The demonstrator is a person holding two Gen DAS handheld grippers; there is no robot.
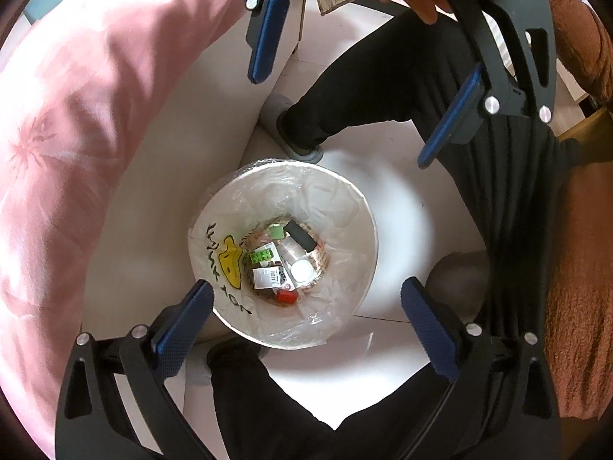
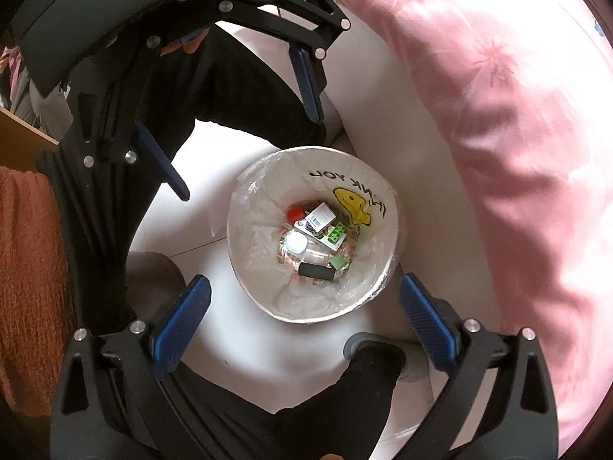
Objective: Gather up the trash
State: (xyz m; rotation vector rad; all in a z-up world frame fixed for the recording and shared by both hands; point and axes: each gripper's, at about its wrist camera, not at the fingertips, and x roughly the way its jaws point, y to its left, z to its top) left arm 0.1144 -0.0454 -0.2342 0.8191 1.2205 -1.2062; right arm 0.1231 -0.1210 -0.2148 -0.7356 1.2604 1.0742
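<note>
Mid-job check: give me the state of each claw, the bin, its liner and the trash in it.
left claw: open, empty, above the bin
right claw: open, empty, above the bin
trash bin: upright, no lid
plastic liner: in place, folded over the rim
trash pieces: piled at the bottom, bin mostly unfilled

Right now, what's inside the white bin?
Inside the white bin, over a clear liner: a red cap, green block, black tube, barcode box, white lid. Whatever lies beneath is covered.

The bin liner [image 2: 367,199] carries black handwritten-style lettering, apparently "THANK YOU", around a yellow cartoon figure [image 2: 354,209] at its 1 o'clock side.
</note>
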